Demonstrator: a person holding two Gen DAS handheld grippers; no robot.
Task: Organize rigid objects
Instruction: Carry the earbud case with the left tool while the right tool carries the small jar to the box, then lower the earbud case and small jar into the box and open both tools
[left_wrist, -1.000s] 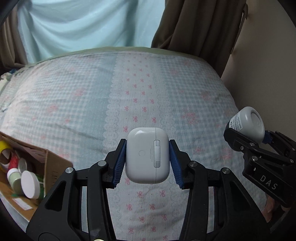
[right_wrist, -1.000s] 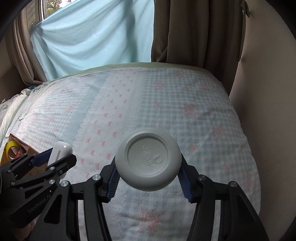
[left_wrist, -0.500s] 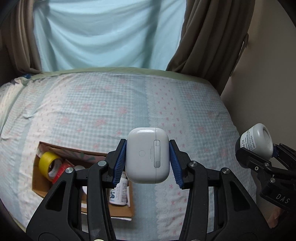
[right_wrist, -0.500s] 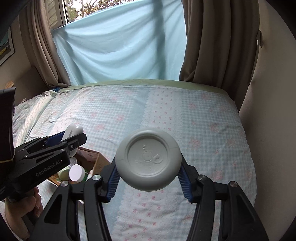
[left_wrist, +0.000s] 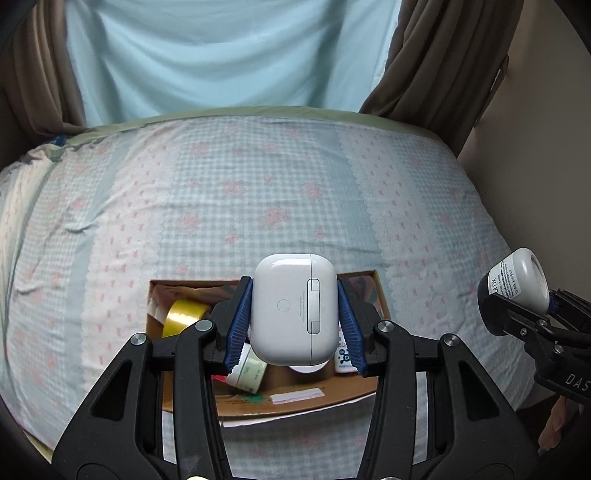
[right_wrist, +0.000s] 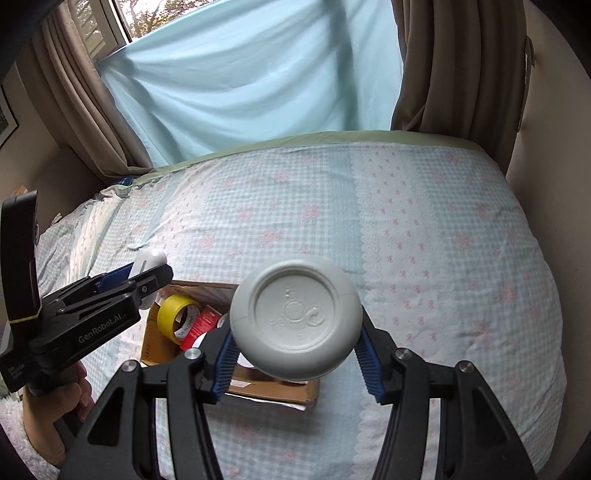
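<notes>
Case (left_wrist: 293, 312), white and smooth, sits at frame centre of the left wrist view, pinched on its two side faces by the blue pads of the left gripper (left_wrist: 294, 325). The jaws stand nearly closed on it. Directly behind and below it lies the box (left_wrist: 295, 400), an open cardboard carton on the bed (left_wrist: 258, 206), already holding a tape roll (left_wrist: 183, 317) and several small containers.

Bottle (right_wrist: 295, 319) fills the centre of the right wrist view, base toward the camera, pinched across its rounded body by the right gripper (right_wrist: 297, 350). Its jaws are likewise closed on the load. The box shows at lower left of that frame, mostly hidden by the bottle.

Hazards, judged from this position:

- Slip. Both loads are glossy and curved. The pads contact only a narrow band, so a jolt may rotate or drop either one.
- Missed drop. The bottle hangs near the right edge of the box. Released there, it may strike the rim and roll across the bed.
- Collision. Both grippers converge on one small opening and may clash.
- Impact. The case may land on the hard items below.
- Blocked view. Each load hides its own landing spot.
</notes>
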